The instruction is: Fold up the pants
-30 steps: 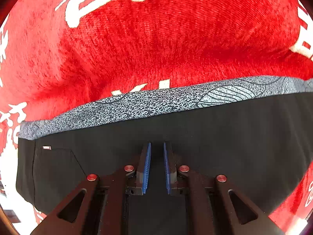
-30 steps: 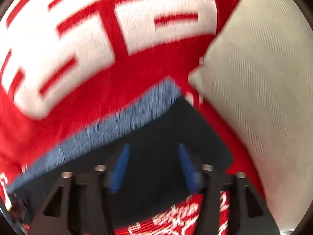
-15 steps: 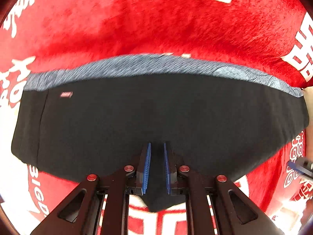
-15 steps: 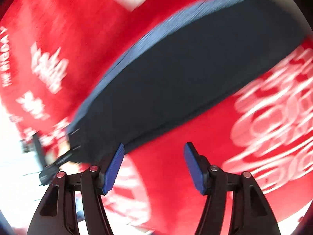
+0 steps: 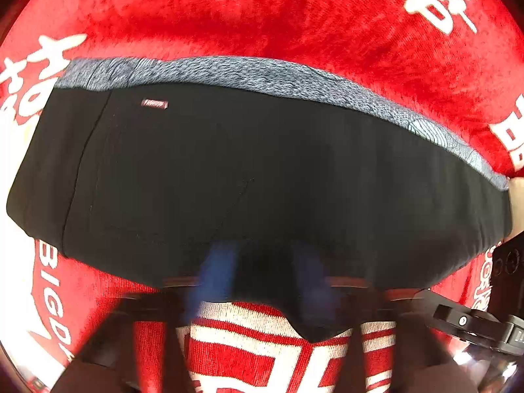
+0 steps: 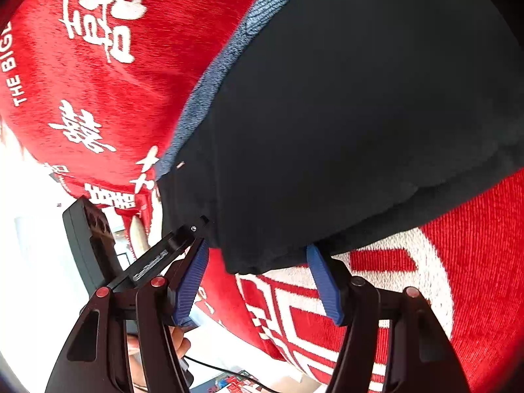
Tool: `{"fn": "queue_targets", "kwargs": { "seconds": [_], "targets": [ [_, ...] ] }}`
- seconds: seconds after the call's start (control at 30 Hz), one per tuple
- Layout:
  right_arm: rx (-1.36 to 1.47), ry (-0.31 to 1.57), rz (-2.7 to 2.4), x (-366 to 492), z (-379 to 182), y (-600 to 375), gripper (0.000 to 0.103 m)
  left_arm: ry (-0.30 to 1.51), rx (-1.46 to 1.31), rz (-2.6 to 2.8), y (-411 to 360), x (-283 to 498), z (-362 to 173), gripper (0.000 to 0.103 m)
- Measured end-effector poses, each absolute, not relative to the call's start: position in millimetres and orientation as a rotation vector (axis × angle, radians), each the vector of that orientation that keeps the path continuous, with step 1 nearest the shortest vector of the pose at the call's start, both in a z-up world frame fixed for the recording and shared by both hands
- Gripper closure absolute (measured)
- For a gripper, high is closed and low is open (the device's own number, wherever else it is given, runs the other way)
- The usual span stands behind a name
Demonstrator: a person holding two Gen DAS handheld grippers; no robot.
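The black pants (image 5: 249,177) with a grey patterned waistband (image 5: 229,73) lie folded flat on a red blanket (image 5: 262,16). My left gripper (image 5: 262,275) is blurred by motion, its blue fingers (image 5: 213,271) spread apart at the pants' near edge, holding nothing. In the right wrist view the pants (image 6: 360,114) fill the upper right. My right gripper (image 6: 258,262) is open, its blue fingers (image 6: 193,281) at the pants' near hem, not clamped. The left gripper's body (image 6: 157,258) shows at the pants' left corner there.
The red blanket has white characters and stripes (image 6: 327,311). The right gripper's black body (image 5: 475,321) shows at the lower right of the left wrist view. A hand (image 6: 177,344) and a cable lie below the left finger.
My left gripper opened, letting go of the pants' edge, and drew back a little. My right gripper moved in to the pants' near hem, still open.
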State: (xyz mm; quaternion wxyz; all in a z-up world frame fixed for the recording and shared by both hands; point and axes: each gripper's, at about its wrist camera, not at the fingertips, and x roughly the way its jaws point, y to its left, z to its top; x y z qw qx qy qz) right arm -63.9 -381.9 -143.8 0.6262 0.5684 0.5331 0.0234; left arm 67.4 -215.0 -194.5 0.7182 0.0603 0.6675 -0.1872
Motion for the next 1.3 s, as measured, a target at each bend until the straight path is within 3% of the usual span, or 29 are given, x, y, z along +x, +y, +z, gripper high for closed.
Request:
{"fn": "queue_targets", "kwargs": {
  "seconds": [0.37,0.43,0.47,0.57,0.73,0.83,0.93,0.97,1.0,1.07,1.3],
  "targets": [
    [1.269,1.217,0.010,-63.3,-141.9,-369.7,0.037,1.409,0.127,-0.415,-181.7,73.3,-185.3,0.017],
    [1.270,1.213,0.000,-62.0,-142.8,-368.8,0.056,1.410,0.144,-0.406,-188.3,84.5,-181.3,0.017],
    [1.264,1.213,-0.005,-60.9,-141.1,-368.8,0.084,1.412,0.150,-0.401,-187.9,88.1,-181.3,0.017],
    [1.237,1.206,-0.020,-57.2,-132.1,-370.3,0.093,1.385,0.153,-0.429,-194.0,92.8,-166.8,0.017],
    [1.124,1.204,-0.004,-61.0,-108.6,-359.8,0.094,1.371,0.231,-0.508,-207.8,75.7,-158.9,0.017],
    [1.115,1.261,-0.052,-71.5,-128.7,-353.9,0.094,1.401,0.399,-0.517,-217.3,49.2,-188.3,0.017],
    [1.146,1.286,-0.064,-80.6,-142.3,-354.8,0.094,1.365,0.392,-0.506,-208.9,37.1,-196.9,0.015],
    [1.156,1.289,-0.065,-84.0,-141.1,-356.5,0.090,1.378,0.379,-0.501,-205.2,38.9,-195.8,0.015],
    [1.148,1.297,-0.071,-85.8,-139.2,-357.6,0.076,1.387,0.368,-0.493,-201.7,37.2,-191.8,0.015],
    [1.058,1.331,-0.098,-93.1,-124.0,-363.4,0.066,1.402,0.347,-0.462,-198.4,42.6,-183.2,0.015],
    [0.728,1.227,-0.261,-91.8,-69.7,-421.9,0.066,1.301,0.303,-0.498,-234.7,53.8,-152.2,0.015]
  ]
}}
